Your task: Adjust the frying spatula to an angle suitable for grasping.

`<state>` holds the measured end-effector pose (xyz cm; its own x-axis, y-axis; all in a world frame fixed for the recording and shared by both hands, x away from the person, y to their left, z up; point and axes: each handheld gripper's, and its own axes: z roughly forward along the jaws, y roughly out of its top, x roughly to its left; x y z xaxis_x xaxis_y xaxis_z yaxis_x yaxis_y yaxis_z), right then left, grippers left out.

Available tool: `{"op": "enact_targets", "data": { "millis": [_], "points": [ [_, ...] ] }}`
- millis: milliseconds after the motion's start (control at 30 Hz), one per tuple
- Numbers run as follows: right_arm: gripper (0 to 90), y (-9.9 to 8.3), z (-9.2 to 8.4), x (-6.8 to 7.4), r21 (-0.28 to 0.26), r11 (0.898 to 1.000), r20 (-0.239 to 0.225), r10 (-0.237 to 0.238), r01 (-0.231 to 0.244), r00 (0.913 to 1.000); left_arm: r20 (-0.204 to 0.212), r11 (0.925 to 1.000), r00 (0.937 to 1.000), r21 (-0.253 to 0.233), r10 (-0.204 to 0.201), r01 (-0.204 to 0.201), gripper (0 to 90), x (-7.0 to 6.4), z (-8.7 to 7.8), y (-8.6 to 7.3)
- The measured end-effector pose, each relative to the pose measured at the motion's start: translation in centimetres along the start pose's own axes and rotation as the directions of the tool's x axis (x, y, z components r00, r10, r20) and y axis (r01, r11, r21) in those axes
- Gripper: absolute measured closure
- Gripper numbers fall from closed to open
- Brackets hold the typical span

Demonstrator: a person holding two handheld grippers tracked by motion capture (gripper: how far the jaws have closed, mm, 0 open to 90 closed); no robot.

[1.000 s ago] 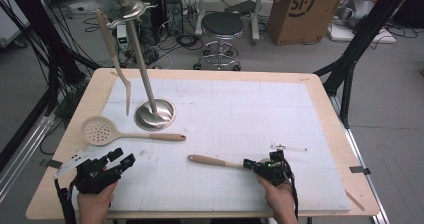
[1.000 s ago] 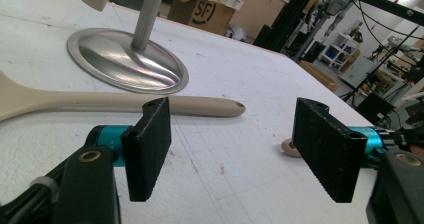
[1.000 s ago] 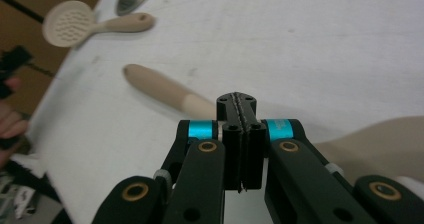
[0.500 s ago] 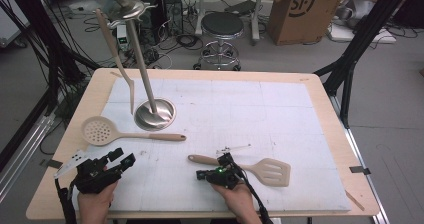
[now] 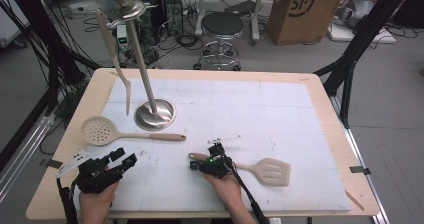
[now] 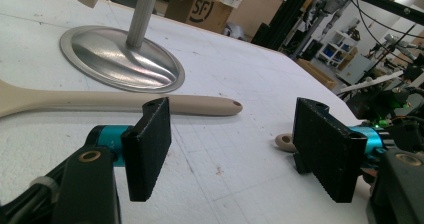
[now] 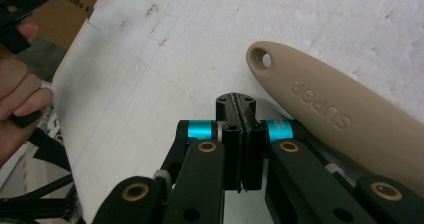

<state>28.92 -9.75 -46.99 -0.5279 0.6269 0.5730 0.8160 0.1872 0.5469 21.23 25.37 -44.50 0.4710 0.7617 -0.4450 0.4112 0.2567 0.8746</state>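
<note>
Right gripper jaws pressed together, empty, beside slotted spatula handle end, likely nudging it. Spatula flat on tabletop, near front edge. Left gripper jaws apart, idle, facing skimmer handle. Stand behind.

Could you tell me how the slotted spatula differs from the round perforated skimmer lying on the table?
The slotted spatula has a squarish head cut with long slots; the skimmer has a round head dotted with small holes. The spatula lies beside the shut right tongs; the skimmer lies by the metal stand. Both are beige, flat on the table, handles lengthwise.
</note>
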Motion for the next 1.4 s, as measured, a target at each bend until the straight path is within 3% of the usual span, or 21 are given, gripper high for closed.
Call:
{"op": "enact_targets", "data": {
  "millis": [167,267,600,833,967,1167,1233,1300,1400],
  "points": [
    [90.0,0.8,0.5,0.4,-0.027,0.998,0.073,-0.049,0.051,0.9961,0.000,1.0000,1.0000,-0.003,0.000,0.000,32.6,0.0,-0.1,0.0],
    [90.0,1.4,0.6,-0.4,-0.039,0.999,0.051,-0.005,0.007,0.9987,-0.002,1.0000,1.0000,-0.002,-0.002,0.002,32.6,0.1,-0.1,0.0],
    [90.0,2.9,0.7,-1.8,-0.091,0.995,0.105,0.044,-0.034,0.9935,-0.003,1.0000,1.0000,-0.005,-0.006,0.006,32.6,0.2,-0.2,0.0],
    [90.0,3.6,0.0,-3.2,-0.148,0.986,0.150,0.094,-0.072,0.9842,-0.003,1.0000,1.0000,-0.005,-0.006,0.006,32.6,0.3,-0.3,0.0],
    [90.0,4.2,-0.2,-3.7,-0.152,0.985,0.182,0.104,-0.077,0.9778,-0.006,0.9999,0.9999,-0.008,-0.010,0.010,32.6,0.3,-0.3,0.0],
    [90.0,4.5,-0.7,-4.8,-0.216,0.967,0.198,0.180,-0.136,0.9636,-0.005,0.9999,1.0000,-0.007,-0.008,0.008,32.6,0.3,-0.4,0.0],
    [90.0,4.5,-0.8,-4.8,-0.223,0.966,0.222,0.178,-0.127,0.9588,-0.005,0.9999,1.0000,-0.007,-0.009,0.008,32.7,0.3,-0.4,0.0],
    [90.0,4.4,-0.7,-4.5,-0.219,0.969,0.234,0.165,-0.113,0.9582,-0.004,0.9999,1.0000,-0.007,-0.009,0.009,32.6,0.3,-0.4,0.0],
    [90.0,4.2,-0.8,-4.2,-0.208,0.973,0.195,0.143,-0.101,0.9704,-0.007,0.9999,0.9999,-0.005,-0.011,0.011,32.7,0.3,-0.4,0.0]
  ]
}}
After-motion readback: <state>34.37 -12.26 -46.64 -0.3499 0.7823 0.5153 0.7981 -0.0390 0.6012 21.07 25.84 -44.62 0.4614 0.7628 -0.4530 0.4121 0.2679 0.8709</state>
